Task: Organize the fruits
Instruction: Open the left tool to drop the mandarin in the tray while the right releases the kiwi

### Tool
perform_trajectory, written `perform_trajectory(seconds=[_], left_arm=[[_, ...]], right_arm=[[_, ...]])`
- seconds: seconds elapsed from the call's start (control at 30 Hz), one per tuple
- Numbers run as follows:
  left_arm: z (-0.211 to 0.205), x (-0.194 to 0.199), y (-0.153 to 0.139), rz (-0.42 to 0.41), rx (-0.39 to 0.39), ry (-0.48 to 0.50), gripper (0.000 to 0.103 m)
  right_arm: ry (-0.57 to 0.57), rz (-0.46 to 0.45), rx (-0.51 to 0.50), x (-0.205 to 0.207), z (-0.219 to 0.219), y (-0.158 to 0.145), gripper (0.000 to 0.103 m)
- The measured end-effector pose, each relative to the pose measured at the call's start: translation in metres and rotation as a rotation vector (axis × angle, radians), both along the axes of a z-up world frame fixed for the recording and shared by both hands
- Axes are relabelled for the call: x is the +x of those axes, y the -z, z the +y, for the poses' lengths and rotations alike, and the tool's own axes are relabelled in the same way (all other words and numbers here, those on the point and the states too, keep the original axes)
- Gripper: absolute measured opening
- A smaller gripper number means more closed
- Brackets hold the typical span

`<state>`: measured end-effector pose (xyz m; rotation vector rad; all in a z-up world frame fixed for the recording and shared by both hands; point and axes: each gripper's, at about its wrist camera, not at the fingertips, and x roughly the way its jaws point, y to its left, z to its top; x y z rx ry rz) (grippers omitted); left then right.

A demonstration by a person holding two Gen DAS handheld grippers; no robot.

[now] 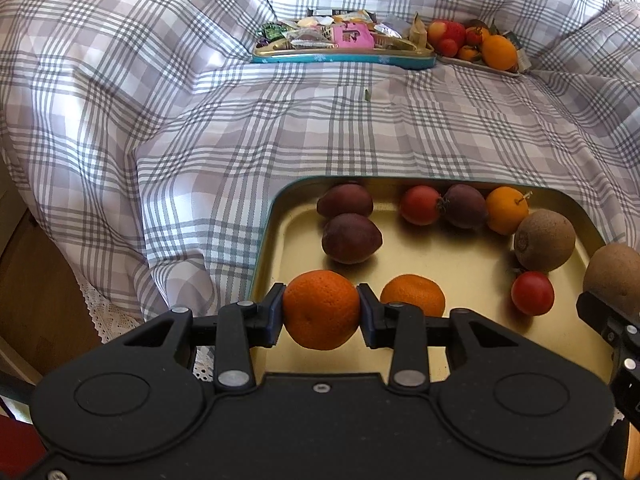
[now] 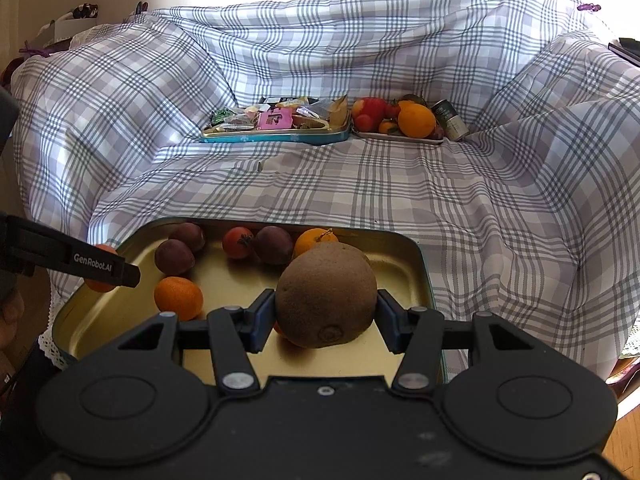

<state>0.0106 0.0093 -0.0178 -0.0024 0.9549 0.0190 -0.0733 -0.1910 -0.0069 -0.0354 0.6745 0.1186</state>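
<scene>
My left gripper (image 1: 321,306) is shut on a mandarin (image 1: 321,316), held over the near left corner of a gold tray (image 1: 460,264). In the tray lie another mandarin (image 1: 412,295), two dark purple fruits (image 1: 351,238), tomatoes (image 1: 420,205), a small orange (image 1: 507,210) and a kiwi (image 1: 544,240). My right gripper (image 2: 326,312) is shut on a second kiwi (image 2: 326,292), above the near middle of the tray (image 2: 120,320). In the right wrist view the left gripper's finger (image 2: 80,264) crosses the tray's left edge and hides most of its mandarin.
A plaid cloth (image 1: 200,120) covers the sofa under the tray. At the back sit a teal tray of snack packets (image 1: 344,58) and a plate of fruit (image 1: 480,46), with a can (image 2: 450,120) beside it. A wooden floor (image 1: 36,288) lies to the left.
</scene>
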Motion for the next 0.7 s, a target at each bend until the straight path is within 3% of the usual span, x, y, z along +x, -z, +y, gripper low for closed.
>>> perform_trajectory(seconds=[0.7], left_arm=[[-0.0012,-0.0019,-0.0038,-0.012,-0.01,0.009,0.046]], right_arm=[[0.023,0.049,0.01,0.0054,-0.0026,0.005,0.055]])
